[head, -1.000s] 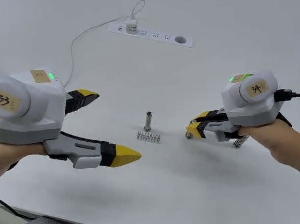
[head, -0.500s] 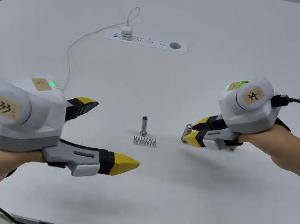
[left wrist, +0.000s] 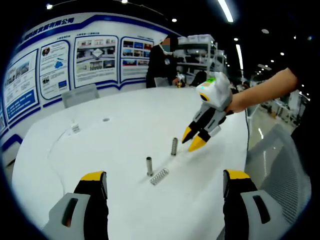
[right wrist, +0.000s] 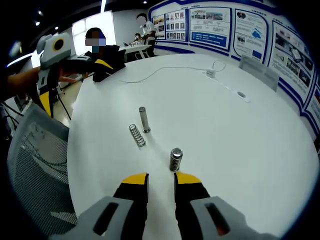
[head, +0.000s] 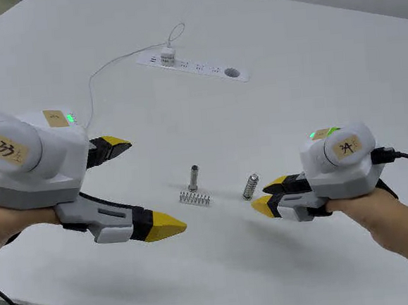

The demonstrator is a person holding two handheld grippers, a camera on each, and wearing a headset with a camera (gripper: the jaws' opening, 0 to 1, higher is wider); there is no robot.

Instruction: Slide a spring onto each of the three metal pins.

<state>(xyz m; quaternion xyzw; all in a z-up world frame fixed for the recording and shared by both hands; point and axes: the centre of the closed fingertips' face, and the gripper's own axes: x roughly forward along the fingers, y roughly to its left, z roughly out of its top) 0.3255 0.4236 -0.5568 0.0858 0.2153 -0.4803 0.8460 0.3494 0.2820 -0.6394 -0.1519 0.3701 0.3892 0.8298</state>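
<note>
Left gripper (head: 139,186) jaws wide apart, empty, over the table (head: 311,80) near its left edge. Right gripper (head: 266,195) jaws slightly apart, empty, tips just beside upright spring-covered pin (head: 250,186). Bare pin (head: 192,177) upright mid-table, loose spring (head: 194,198) lying just beside it.

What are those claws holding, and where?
Nothing. The left gripper has wide, empty jaws; the right gripper has empty jaws too, just short of the spring-covered pin.

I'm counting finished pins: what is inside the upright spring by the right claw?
A metal pin: its rounded head shows above the upright spring. The coils cover its shaft, so the rest cannot be seen.
</note>
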